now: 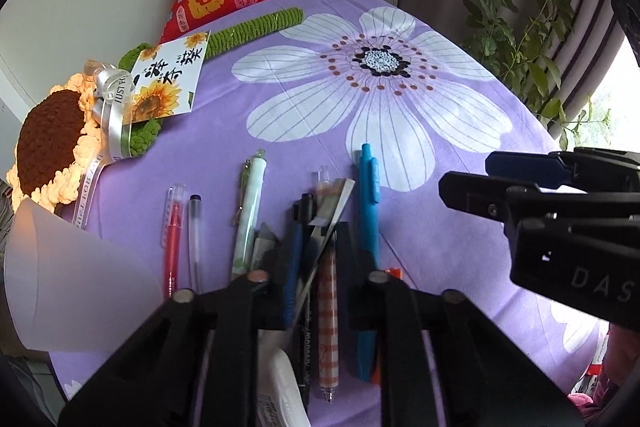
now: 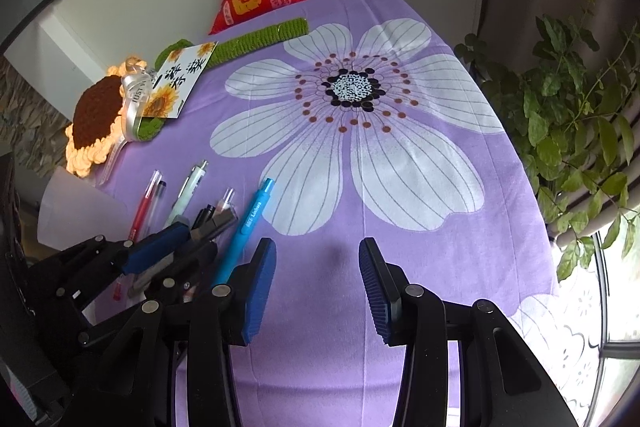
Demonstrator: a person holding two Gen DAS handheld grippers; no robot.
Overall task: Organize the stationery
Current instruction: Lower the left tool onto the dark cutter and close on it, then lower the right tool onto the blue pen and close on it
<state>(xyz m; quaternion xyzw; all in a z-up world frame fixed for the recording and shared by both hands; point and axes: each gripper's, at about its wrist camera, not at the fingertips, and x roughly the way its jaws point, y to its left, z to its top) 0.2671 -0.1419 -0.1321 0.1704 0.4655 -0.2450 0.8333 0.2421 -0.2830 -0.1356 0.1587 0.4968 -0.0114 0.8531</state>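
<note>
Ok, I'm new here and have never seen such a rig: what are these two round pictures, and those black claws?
No robot: a person carries a two-finger gripper in each hand, each with a fisheye camera looking along its fingers. One picture comes from the left gripper, one from the right gripper. On the purple flowered cloth lie pens, including a red pen and a blue pen, near a crochet sunflower. The left gripper is shut on a thin flat strip, perhaps a ruler; the right is open, empty.

Matt purple cloth [image 2: 400,267], glossy plastic pens [image 1: 368,211], fuzzy crocheted yarn sunflower [image 1: 48,143].
</note>
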